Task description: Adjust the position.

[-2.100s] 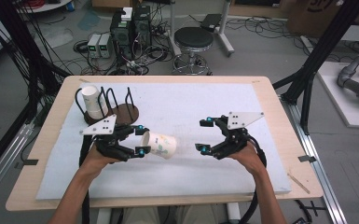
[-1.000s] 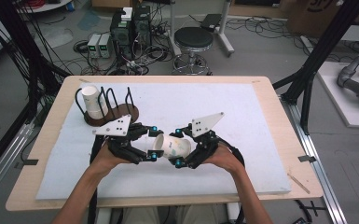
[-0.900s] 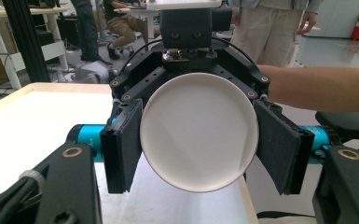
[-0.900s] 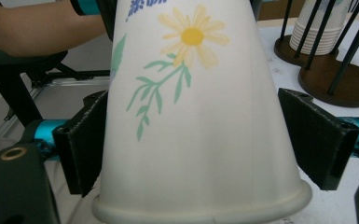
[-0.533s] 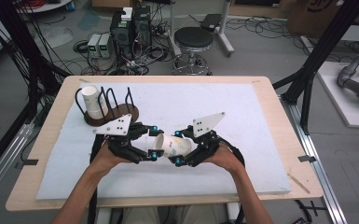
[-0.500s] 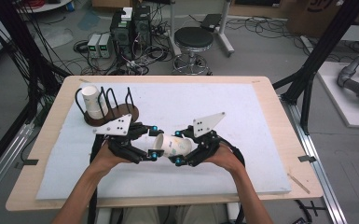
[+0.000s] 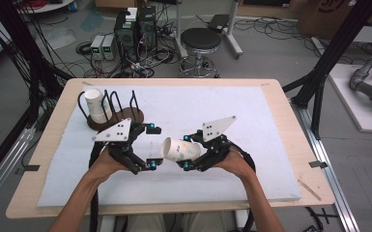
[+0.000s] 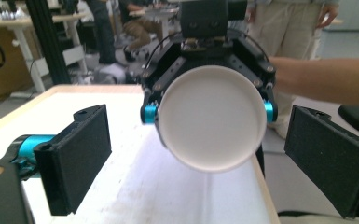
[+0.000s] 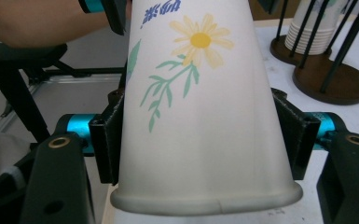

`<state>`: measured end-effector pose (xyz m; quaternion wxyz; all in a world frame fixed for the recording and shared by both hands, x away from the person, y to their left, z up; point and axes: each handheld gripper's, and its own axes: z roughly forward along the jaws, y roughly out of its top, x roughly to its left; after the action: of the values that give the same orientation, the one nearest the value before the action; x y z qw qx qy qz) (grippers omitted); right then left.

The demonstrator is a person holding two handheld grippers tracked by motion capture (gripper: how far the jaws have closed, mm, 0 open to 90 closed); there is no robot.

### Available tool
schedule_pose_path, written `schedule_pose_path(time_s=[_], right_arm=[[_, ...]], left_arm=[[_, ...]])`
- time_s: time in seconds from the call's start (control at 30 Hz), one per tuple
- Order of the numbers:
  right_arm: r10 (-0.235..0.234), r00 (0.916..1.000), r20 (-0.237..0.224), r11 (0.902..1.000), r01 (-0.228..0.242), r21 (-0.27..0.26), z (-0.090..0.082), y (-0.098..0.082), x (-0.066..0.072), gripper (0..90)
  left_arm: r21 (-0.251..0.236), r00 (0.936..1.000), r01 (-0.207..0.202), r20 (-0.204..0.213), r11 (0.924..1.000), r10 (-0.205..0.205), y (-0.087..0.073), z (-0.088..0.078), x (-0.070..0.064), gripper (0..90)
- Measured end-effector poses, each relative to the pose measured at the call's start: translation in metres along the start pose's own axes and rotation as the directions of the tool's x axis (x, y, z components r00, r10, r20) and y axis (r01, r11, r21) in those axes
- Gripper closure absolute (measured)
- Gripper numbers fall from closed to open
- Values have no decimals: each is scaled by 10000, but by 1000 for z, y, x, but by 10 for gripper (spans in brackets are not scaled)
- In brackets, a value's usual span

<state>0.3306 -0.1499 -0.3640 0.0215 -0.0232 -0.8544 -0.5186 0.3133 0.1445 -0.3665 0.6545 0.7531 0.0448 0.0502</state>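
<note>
The right gripper [image 7: 189,153] is clamped on a paper cup [image 7: 179,150], its pads pressing both sides of the cup wall close to the rim, as the right gripper view shows with the flower print [image 9: 196,44] running away from the camera. The jaws have just been closing onto it, so the cup lies sideways in the air above the white mat [image 7: 251,121], near the middle of the table's front half, its base turned toward the other hand. The left gripper [image 7: 152,146] has just been opening; its jaws now stand wide apart with the cup's round base [image 8: 212,117] facing them but not touched. This looks like a hand-over, probably to give the right hand a better hold. Near the table's back left corner a wooden cup rack [image 7: 118,116] holds stacked cups [image 7: 95,104], a likely destination.
</note>
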Motion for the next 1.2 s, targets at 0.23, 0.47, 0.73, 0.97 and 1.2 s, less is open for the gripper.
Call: schedule_pose_path(time_s=[0.23,0.47,0.73,0.97,1.2], right_arm=[[10,9995,312,9967,-35,809,0,0,2,320],[-192,9970,755,9580,-33,2866,10,11,5,319],[-676,9943,828,8644,169,5025,26,27,7,319],[-694,9951,705,8495,219,5272,31,30,6,319],[-696,9959,579,8466,283,5314,36,31,6,319]], left_arm=[[3256,9998,-154,-25,9454,171,12,-3,3,71],[5832,9982,-572,461,8103,373,19,10,4,84],[6806,9974,-677,657,7296,312,20,20,7,106],[6880,9959,-827,828,7210,353,19,27,7,109],[6787,9940,-933,1061,7284,285,16,49,6,116]])
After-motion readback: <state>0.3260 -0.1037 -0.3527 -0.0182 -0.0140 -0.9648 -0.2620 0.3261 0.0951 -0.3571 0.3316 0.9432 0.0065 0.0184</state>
